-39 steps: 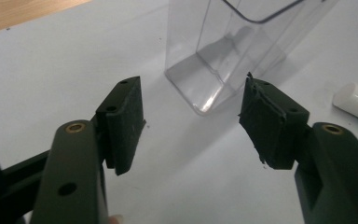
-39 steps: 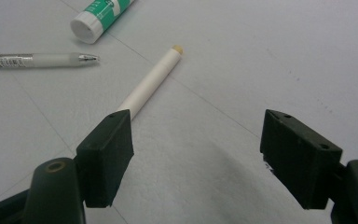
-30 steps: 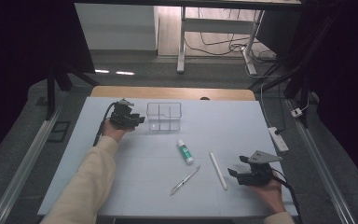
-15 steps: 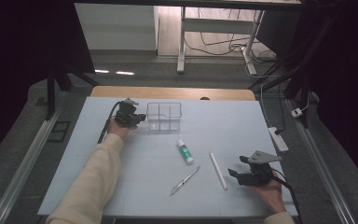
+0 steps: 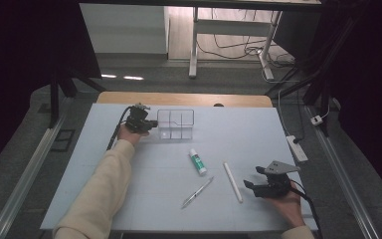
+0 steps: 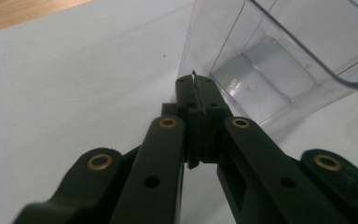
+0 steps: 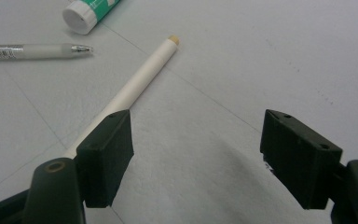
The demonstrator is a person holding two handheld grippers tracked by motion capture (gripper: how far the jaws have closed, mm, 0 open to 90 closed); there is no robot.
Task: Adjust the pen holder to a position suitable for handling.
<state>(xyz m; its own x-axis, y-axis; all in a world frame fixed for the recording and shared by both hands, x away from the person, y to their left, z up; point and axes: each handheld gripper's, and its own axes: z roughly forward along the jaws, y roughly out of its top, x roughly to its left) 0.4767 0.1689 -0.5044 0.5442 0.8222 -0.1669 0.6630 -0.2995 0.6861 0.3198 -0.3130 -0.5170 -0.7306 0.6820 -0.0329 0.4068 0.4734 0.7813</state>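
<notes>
Clear organizer: far left of table. Left gripper fingers clamped on its near wall, likely to move or steady it. Right gripper fingers apart, empty, beside white stick, near 1 pen, 1 glue stick.

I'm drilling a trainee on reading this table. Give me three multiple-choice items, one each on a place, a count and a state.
1. Where is the clear box?
A. beside the left hand-held gripper
B. by the right hand-held gripper
C. on the floor

2. How many loose items lie between the two hands?
A. one
B. three
C. five

3. How do the right hand-held gripper's jaws stand?
A. shut on the white stick
B. shut on nothing
C. open

Answers: 1 A, the box sits at that gripper's tips. 2 B, a glue stick, a pen and a white stick. 3 C, a wide gap shows in the right gripper view.
</notes>
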